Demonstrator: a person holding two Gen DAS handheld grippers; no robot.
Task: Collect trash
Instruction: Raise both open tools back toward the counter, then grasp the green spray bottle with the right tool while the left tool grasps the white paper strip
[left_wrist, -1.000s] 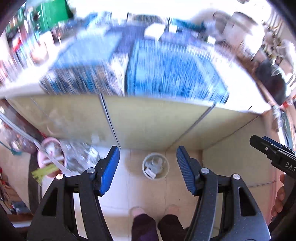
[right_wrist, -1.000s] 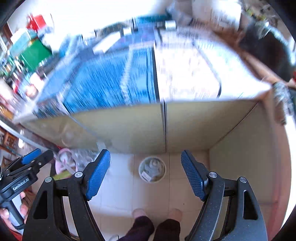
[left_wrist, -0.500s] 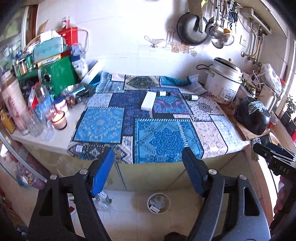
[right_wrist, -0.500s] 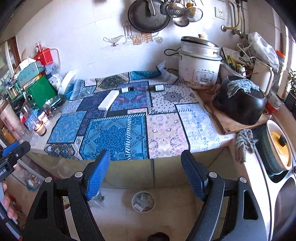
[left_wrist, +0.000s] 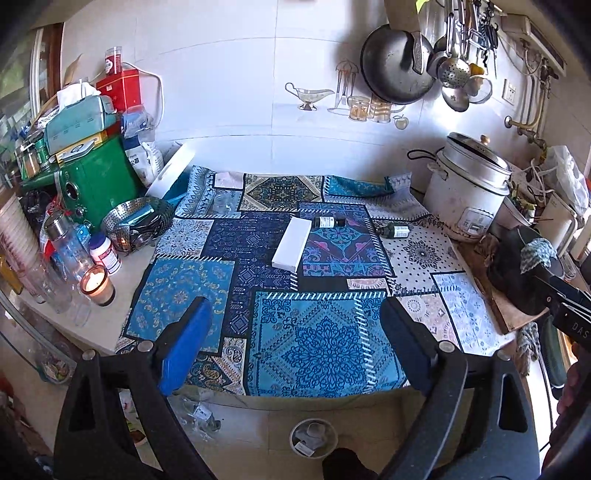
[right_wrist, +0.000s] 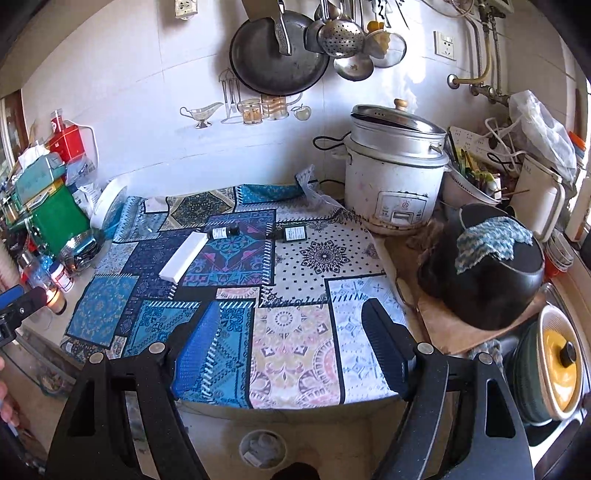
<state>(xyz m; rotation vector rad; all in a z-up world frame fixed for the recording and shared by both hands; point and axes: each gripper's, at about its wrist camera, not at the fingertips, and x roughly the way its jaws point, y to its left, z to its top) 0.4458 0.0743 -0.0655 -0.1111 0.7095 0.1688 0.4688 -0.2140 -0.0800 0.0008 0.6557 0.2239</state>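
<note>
A white flat box lies on the patchwork cloth on the counter. Two small dark bottles lie beyond it: one beside the box, one further right. A small round bin with scraps stands on the floor below the counter edge. My left gripper is open and empty above the cloth's front. My right gripper is open and empty, also over the front edge.
A rice cooker and a black pot stand at the right. A lit candle, jars and a green tin crowd the left. Pans and ladles hang on the wall.
Both grippers have risen from looking down at the floor bin and cabinet front to looking over the countertop. Both stay open.
</note>
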